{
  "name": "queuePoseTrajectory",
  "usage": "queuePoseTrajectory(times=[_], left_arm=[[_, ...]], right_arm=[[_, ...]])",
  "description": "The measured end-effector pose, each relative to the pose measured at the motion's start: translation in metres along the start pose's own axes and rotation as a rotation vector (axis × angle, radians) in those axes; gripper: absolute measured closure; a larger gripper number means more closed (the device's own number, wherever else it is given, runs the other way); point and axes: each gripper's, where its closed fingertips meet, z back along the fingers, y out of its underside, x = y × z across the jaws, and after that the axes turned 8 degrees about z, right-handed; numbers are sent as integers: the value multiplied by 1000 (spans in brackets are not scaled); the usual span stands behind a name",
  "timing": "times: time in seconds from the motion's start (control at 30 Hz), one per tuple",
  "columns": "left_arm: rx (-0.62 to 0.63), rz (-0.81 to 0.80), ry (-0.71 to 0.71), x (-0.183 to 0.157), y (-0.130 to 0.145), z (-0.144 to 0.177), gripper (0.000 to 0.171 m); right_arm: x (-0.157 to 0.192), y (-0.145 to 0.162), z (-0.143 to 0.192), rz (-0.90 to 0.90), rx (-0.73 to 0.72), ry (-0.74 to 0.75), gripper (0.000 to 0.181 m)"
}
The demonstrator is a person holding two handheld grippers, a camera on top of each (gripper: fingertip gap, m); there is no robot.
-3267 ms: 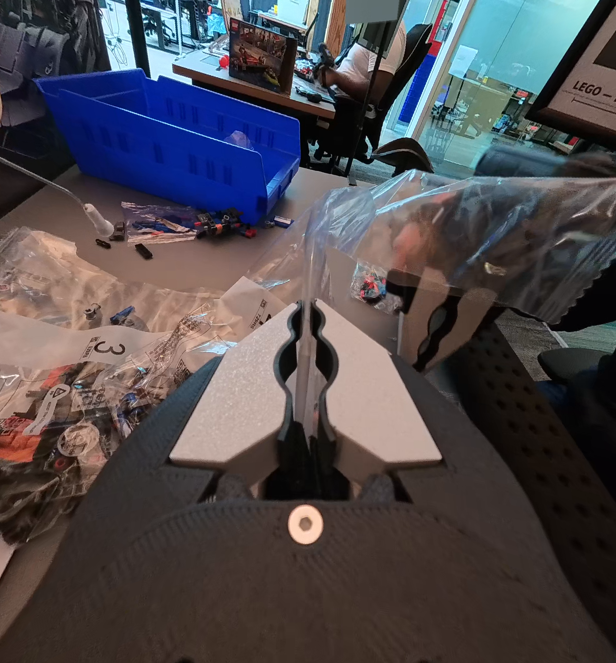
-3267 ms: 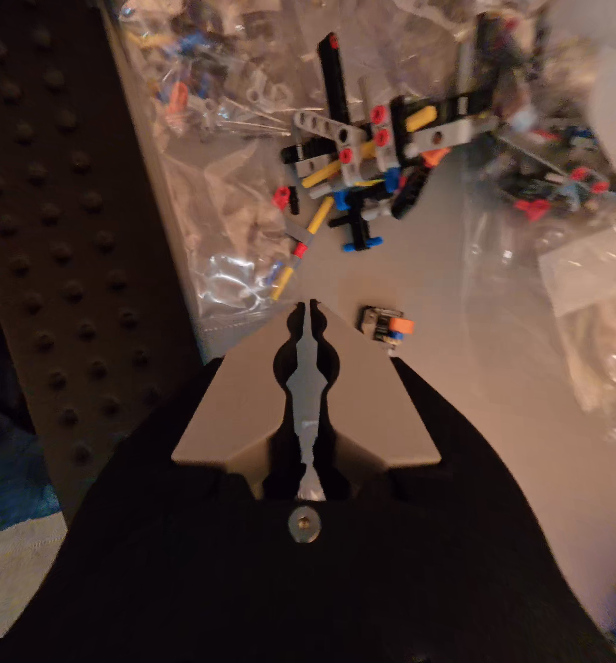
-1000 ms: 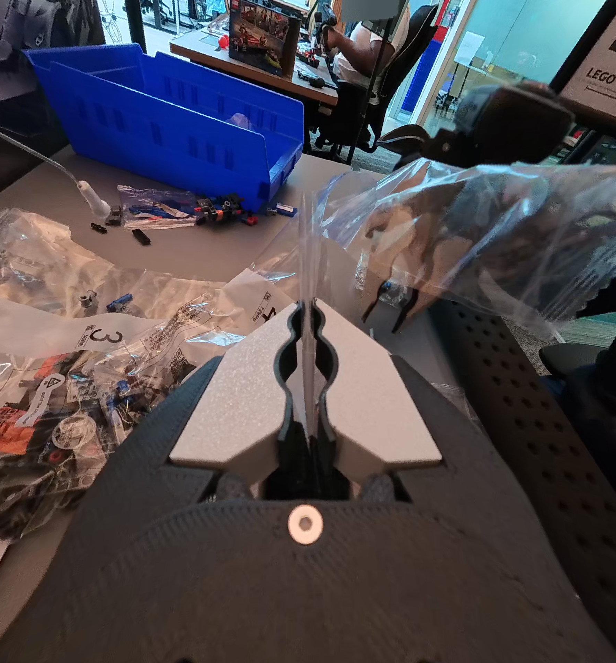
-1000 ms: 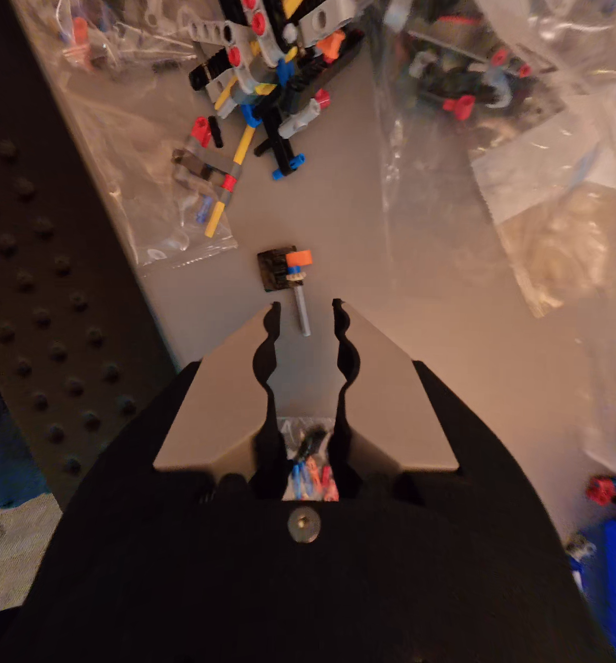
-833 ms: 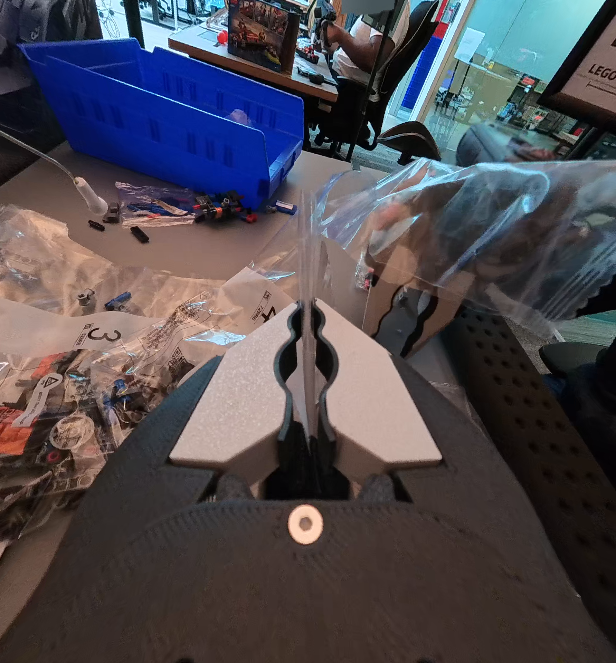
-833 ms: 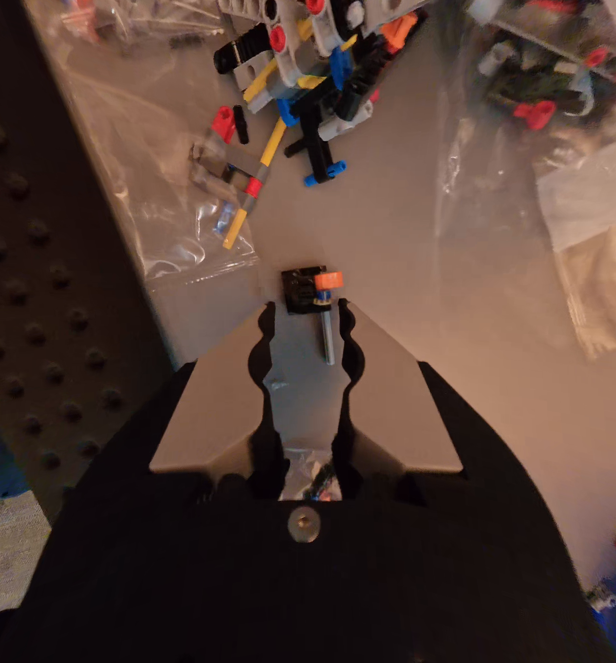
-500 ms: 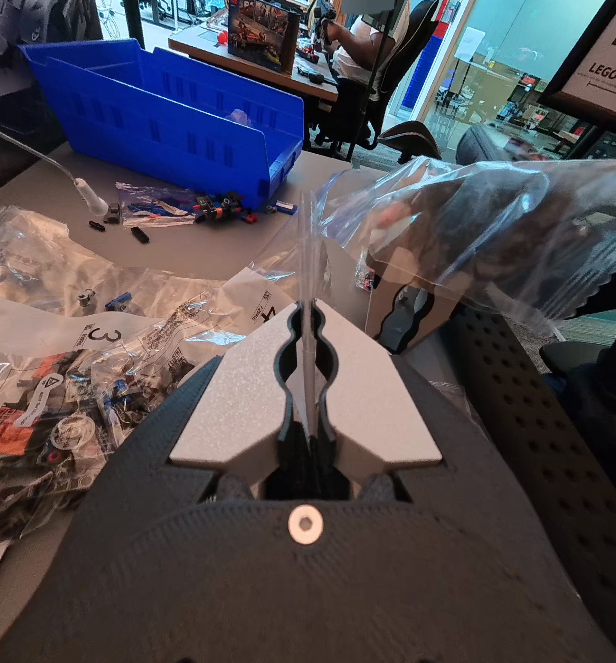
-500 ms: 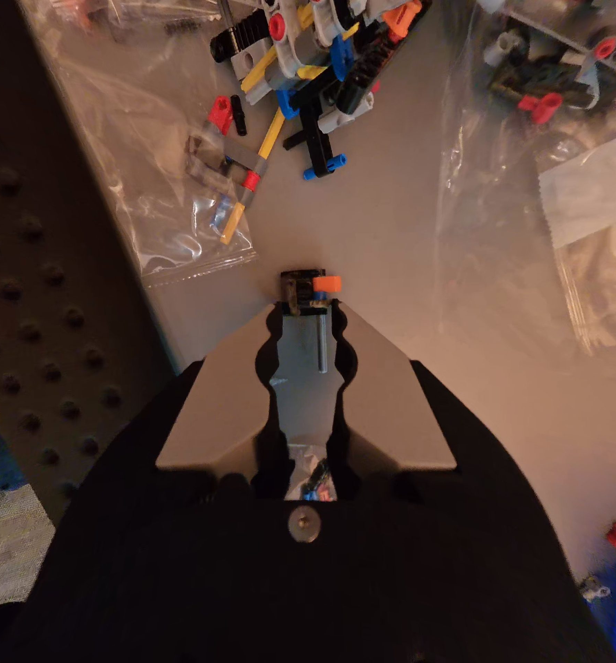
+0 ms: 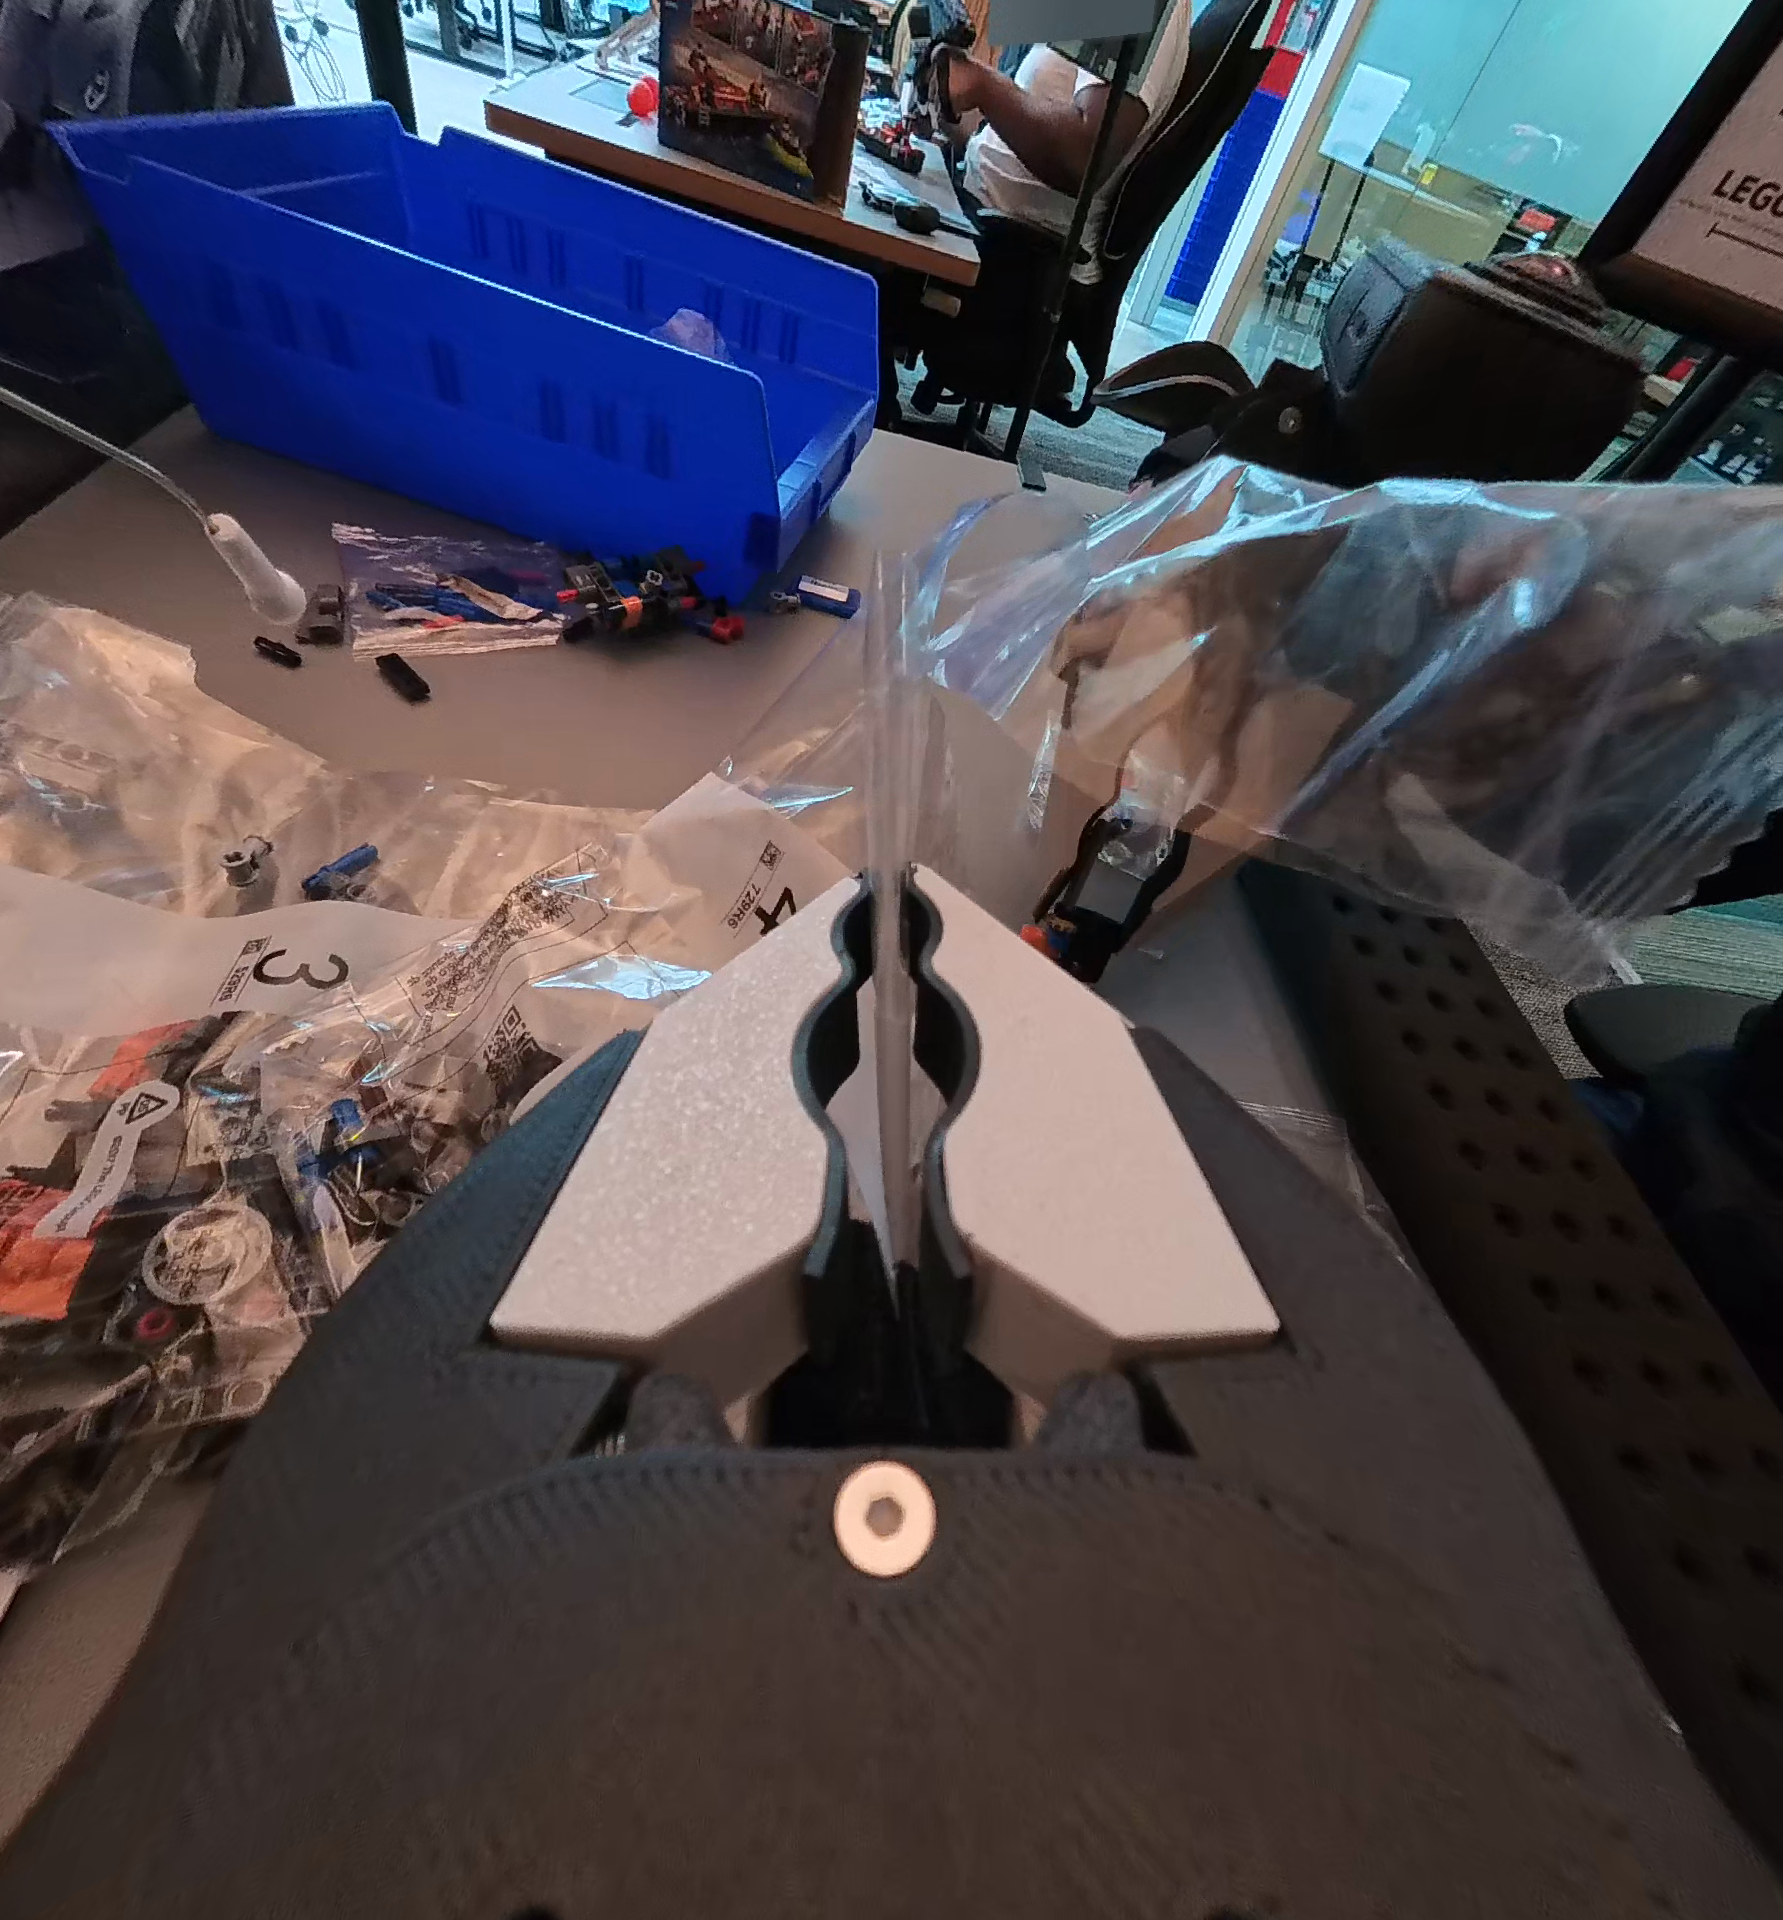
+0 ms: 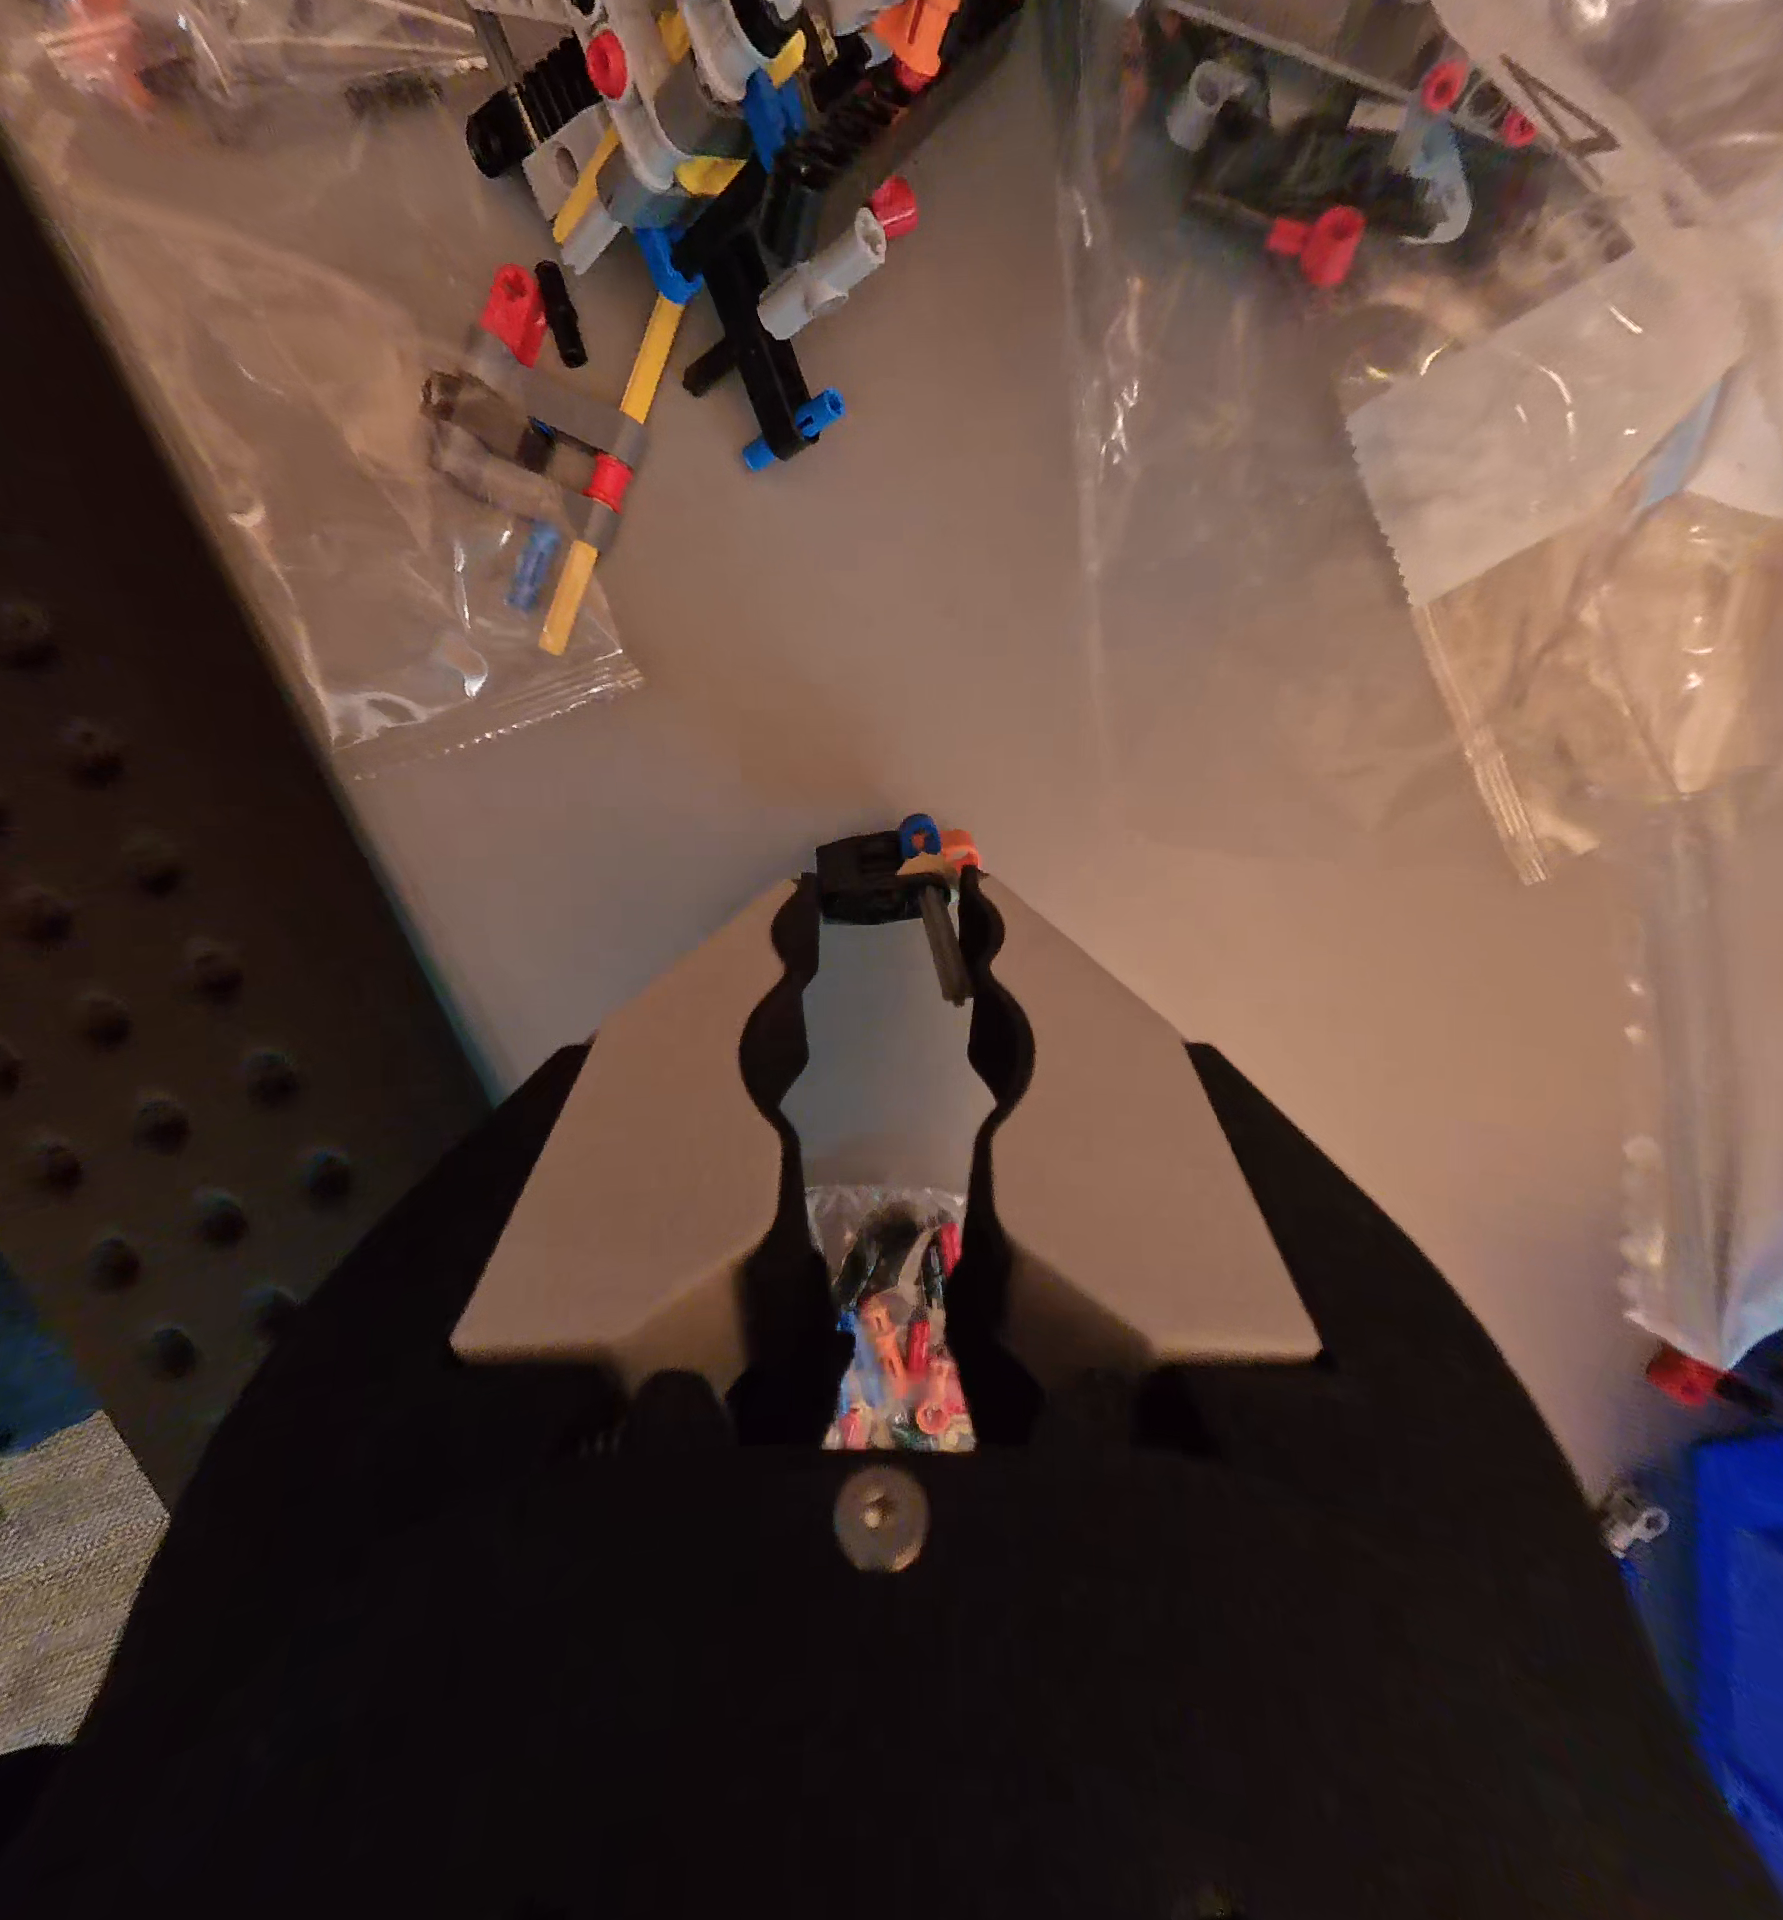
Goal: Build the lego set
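Observation:
My left gripper [image 9: 885,883] is shut on the edge of a clear plastic bag [image 9: 1386,675] and holds it up. The bag hangs over my right gripper [image 9: 1110,904], which shows through it, low over the grey table. In the right wrist view, my right gripper [image 10: 889,883] has its fingertips closed on a small assembly [image 10: 861,883]: a black block with a grey axle, a blue pin and an orange part. A partly built model [image 10: 721,135] of black, grey, yellow and blue parts lies farther ahead on the table.
Numbered parts bags [image 9: 243,987] lie left. A blue bin [image 9: 471,312] stands at the back, with loose parts [image 9: 638,597] in front of it. A black perforated board [image 9: 1541,1195] runs along the table's right edge. A small parts bag [image 10: 492,499] and larger bags [image 10: 1541,468] flank the model. Across from one pair of fingers to the other is roughly 15 centimetres.
My right gripper opened, moved forward over the small assembly and closed its tips on it; the assembly now sits tilted between them. My left gripper kept its hold on the bag.

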Motion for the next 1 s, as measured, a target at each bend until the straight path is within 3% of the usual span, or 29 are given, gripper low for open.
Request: queuePoseTrajectory(times=[0.67,1.0], left_arm=[[7,2,-3,1,2,-2,169],[7,4,-3,1,2,-2,169]], right_arm=[[-6,7,5,-41,-25,10,157],[-18,29,19,-145,-57,7,155]])
